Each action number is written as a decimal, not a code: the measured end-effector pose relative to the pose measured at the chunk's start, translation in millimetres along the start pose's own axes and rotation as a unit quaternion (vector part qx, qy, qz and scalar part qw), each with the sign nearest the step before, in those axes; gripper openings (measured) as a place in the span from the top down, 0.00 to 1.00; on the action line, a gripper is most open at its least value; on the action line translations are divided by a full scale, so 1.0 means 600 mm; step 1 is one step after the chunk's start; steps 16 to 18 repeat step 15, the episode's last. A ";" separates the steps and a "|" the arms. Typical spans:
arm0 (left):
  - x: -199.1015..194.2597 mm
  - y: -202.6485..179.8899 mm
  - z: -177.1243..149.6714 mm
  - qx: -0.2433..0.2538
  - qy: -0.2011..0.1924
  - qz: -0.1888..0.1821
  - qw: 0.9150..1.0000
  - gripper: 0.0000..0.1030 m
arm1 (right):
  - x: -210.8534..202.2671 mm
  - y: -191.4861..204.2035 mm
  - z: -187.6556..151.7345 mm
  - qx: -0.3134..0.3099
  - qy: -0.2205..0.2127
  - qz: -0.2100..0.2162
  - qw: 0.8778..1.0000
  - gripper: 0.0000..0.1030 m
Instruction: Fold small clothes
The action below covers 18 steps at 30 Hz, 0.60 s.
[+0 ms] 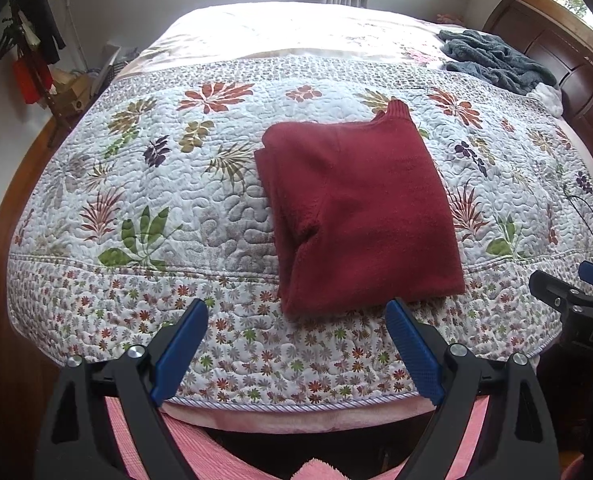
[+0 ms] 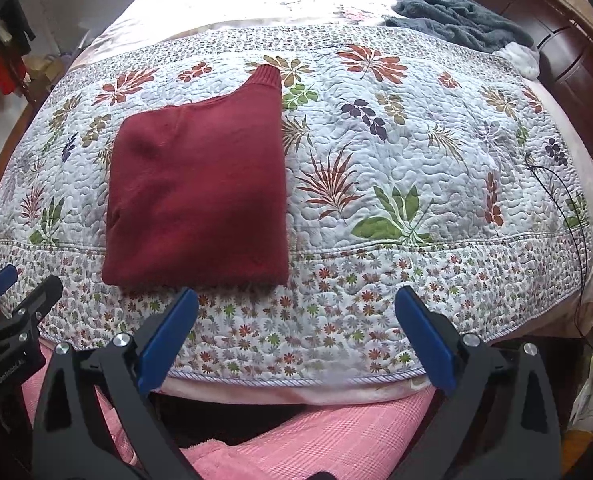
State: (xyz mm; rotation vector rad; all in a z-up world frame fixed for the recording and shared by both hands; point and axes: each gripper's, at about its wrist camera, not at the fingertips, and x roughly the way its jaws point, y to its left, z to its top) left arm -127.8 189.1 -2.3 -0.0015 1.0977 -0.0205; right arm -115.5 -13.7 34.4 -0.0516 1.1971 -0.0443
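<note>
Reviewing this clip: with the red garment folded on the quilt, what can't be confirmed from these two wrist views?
- Red sweater: its underside and inner layers, hidden by its own top fold in both views.
- Right gripper: cut off by the left wrist view's edge.
- Grey blanket: what lies beneath, if anything.
- Hanging clothes: too small and distorted to identify in the left wrist view.

Bare quilt (image 2: 416,152) lies open all round the folded red sweater (image 2: 200,196) (grey blanket (image 2: 456,20) heaped far back by the headboard).

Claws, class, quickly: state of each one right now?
Left claw: open, holding nothing, short of the folded red sweater.
Right claw: open, holding nothing.
</note>
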 end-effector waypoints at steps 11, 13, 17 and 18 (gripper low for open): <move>-0.001 0.000 0.001 -0.001 0.001 0.002 1.000 0.12 | 0.002 0.000 0.000 0.001 0.004 -0.002 1.000 0.05; -0.001 0.000 0.000 -0.002 0.001 0.002 1.000 0.12 | 0.002 0.000 0.000 0.000 0.004 -0.004 1.000 0.05; -0.001 -0.001 0.001 -0.002 0.001 0.002 1.000 0.12 | 0.002 -0.001 0.000 0.001 0.005 -0.003 1.000 0.05; -0.001 -0.001 0.001 -0.002 0.001 0.002 1.000 0.12 | 0.002 -0.001 0.000 0.001 0.005 -0.003 1.000 0.05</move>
